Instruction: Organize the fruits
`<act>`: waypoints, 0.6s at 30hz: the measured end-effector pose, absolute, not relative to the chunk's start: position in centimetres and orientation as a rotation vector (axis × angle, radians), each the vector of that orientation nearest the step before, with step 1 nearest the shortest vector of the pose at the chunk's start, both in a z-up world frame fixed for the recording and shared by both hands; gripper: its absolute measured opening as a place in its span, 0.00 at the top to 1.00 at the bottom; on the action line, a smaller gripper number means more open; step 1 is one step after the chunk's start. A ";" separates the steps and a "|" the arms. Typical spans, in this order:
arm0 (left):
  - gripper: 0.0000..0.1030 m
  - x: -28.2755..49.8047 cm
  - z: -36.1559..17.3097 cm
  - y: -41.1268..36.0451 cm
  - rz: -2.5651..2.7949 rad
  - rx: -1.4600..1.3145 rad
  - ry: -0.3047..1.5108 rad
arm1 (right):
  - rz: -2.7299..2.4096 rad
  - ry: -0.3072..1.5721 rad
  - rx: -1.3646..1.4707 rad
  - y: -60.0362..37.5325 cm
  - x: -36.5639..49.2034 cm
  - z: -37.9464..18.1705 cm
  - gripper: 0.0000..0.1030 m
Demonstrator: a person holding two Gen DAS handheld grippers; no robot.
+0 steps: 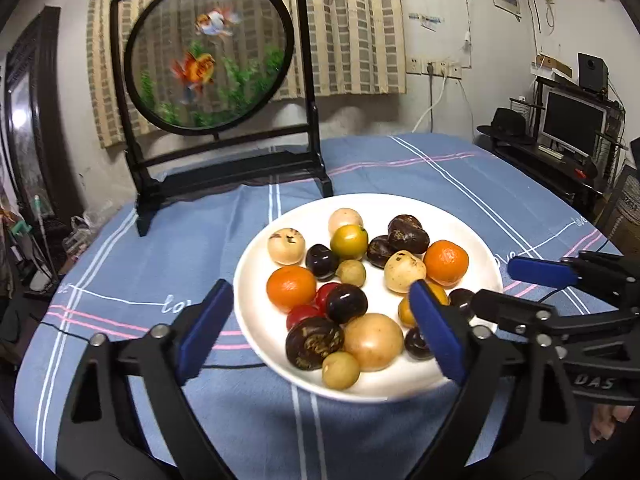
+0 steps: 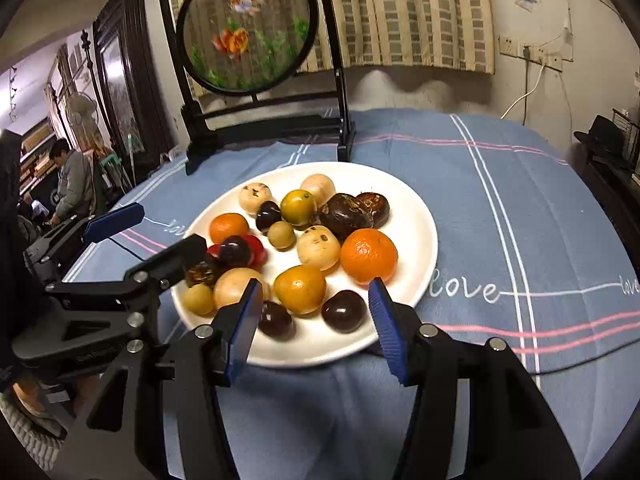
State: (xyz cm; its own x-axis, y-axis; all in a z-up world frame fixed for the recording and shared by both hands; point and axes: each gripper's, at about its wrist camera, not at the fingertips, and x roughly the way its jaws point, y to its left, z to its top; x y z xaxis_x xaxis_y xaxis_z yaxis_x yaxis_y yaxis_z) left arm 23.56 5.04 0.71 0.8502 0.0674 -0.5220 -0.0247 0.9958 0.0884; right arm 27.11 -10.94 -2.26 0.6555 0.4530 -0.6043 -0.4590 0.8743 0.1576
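Fruits [image 2: 300, 240] lie heaped on the white plate [image 2: 416, 204]; both claws, left claw [image 1: 324, 332] and right claw [image 2: 316, 328], hover spread and empty at its near rim. Best to pinch one edge fruit gently, avoiding neighbours.

From the left wrist view, the left gripper's [image 1: 320, 328] right finger [image 1: 438, 330] covers part of a yellow fruit [image 1: 406, 312] and a dark fruit [image 1: 416, 344] behind it. In the right wrist view, the left gripper's nearer finger [image 2: 176, 256] hides most of a dark patterned fruit [image 2: 202, 274]. Beyond the jaws, the goldfish screen [image 2: 248, 26] is cut off at the top edge, its fish blurred. A hand [image 1: 610, 420] shows only partly at the lower right.
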 end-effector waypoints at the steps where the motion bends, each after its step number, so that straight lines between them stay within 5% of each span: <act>1: 0.08 23.2 0.8 5.0 0.053 0.079 0.547 | 0.513 0.675 -0.008 -11.0 26.7 -2.1 0.45; 5: 0.02 21.2 1.4 4.6 0.078 0.094 0.515 | 0.503 0.653 0.012 -11.5 24.6 -1.8 0.40; 9: 0.02 19.4 1.4 4.3 0.087 0.092 0.525 | 0.450 0.613 0.013 -12.0 22.1 -1.9 0.05; 18: 0.02 17.5 0.8 3.8 0.111 0.064 0.558 | 0.434 0.572 0.021 -13.0 19.6 -1.9 0.02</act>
State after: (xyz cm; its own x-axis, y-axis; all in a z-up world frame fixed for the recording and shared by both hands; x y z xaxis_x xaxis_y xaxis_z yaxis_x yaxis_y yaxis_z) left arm 17.51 3.84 0.78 0.8426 0.1224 -0.5244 -0.0876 0.9920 0.0909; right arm 19.61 -12.99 -1.87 0.7532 0.4038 -0.5193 -0.3923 0.9094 0.1381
